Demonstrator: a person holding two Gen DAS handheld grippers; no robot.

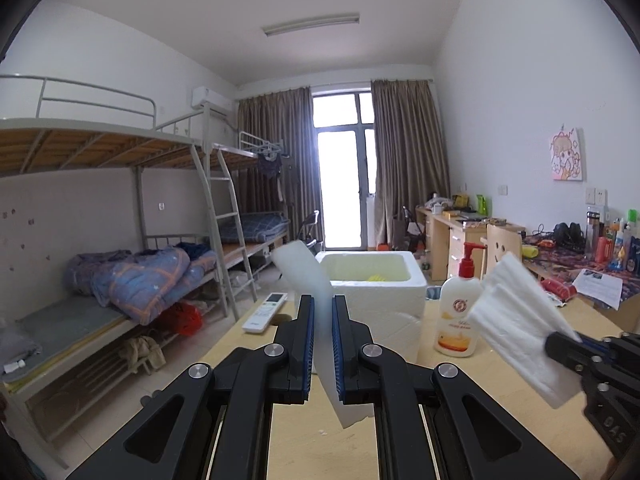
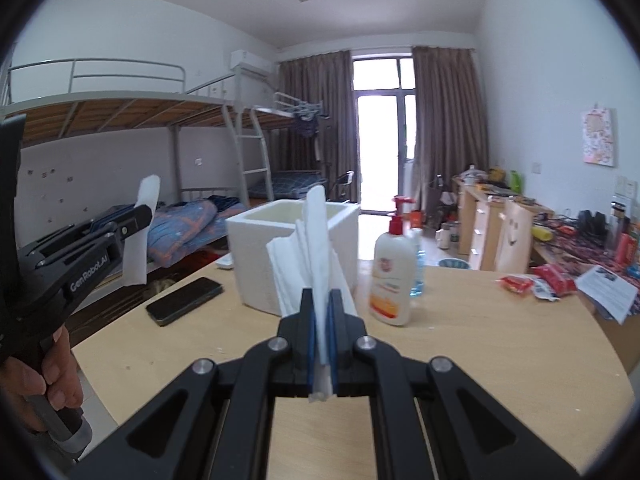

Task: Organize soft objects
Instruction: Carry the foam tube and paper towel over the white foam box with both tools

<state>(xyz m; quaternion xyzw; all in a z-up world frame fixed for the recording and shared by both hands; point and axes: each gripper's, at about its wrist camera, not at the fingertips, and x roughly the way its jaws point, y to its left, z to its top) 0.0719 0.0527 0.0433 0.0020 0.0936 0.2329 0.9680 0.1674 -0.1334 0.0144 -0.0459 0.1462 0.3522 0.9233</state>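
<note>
The left hand-held gripper (image 1: 323, 312) points forward and level, its two black fingers nearly together — blue pads (image 1: 307, 344) pressed against a thin white sheet standing between them. In the right wrist view the same gripper (image 2: 138, 216) shows at the left edge, raised and angled up to the right, gripped from below by the person's left hand (image 2: 48, 380), whose fingers wrap the handle.

The right hand-held gripper (image 2: 322, 300) also points forward, jaws clamped tight on a folded white sheet. From the left wrist view it (image 1: 554, 340) enters at the lower right — tip aimed up and left.
</note>
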